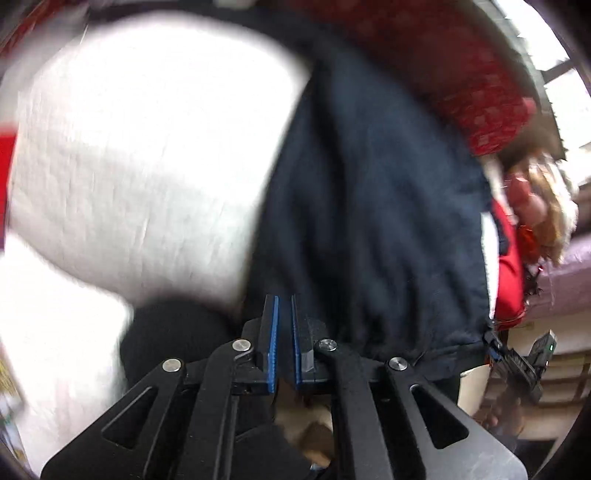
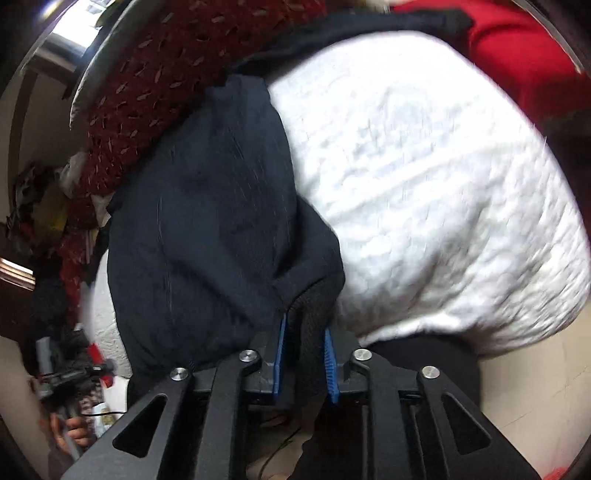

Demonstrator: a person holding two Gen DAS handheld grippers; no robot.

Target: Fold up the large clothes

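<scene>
A large dark navy garment with white quilted lining hangs in front of both cameras. In the left wrist view my left gripper has its blue pads nearly together with a narrow gap; no cloth shows between them. The garment's gathered hem hangs just to its right. In the right wrist view my right gripper is shut on a black knit cuff of the navy garment, whose white lining bulges to the right.
A dark red patterned cloth lies behind the garment. A bright red cloth is at the top right. The other gripper shows at each view's edge. A window is at the upper left.
</scene>
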